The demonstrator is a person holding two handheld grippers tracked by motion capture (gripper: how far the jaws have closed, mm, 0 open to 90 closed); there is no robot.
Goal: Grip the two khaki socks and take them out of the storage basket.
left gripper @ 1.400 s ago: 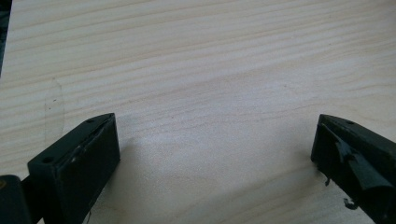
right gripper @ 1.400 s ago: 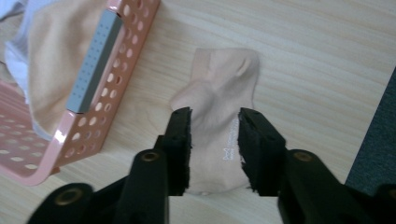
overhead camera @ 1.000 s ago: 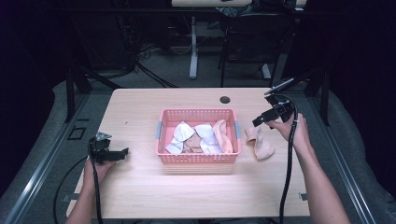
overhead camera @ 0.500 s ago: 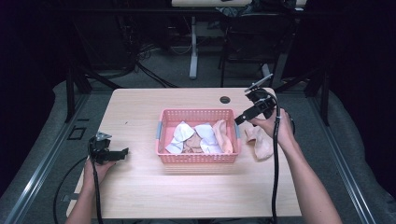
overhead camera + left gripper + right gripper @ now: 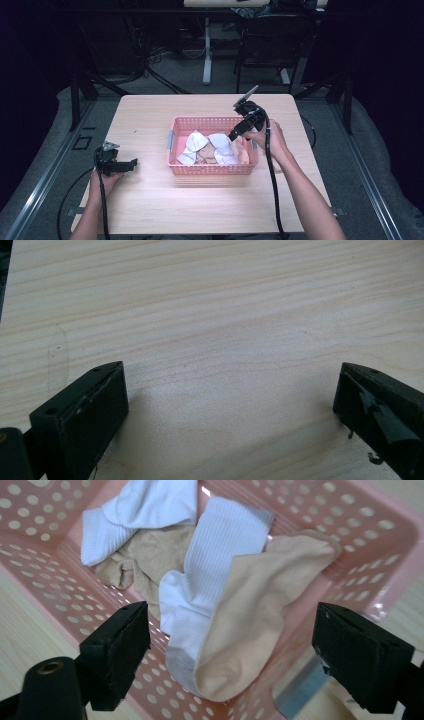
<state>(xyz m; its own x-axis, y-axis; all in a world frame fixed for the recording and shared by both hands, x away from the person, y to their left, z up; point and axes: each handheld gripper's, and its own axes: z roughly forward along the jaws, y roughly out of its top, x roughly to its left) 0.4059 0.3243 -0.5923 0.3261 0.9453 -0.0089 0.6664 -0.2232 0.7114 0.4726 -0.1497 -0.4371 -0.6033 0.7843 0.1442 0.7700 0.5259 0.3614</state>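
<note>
Left gripper [image 5: 131, 163] rested on the desk [image 5: 150, 205], jaws apart and empty; right gripper [image 5: 233, 135] hung over the pink basket [image 5: 210, 169], jaws apart.
Its target, the beige sock [image 5: 250, 615], overlapped a white sock [image 5: 210, 575], so both might be pinched together. Lower socks were partly hidden.
</note>
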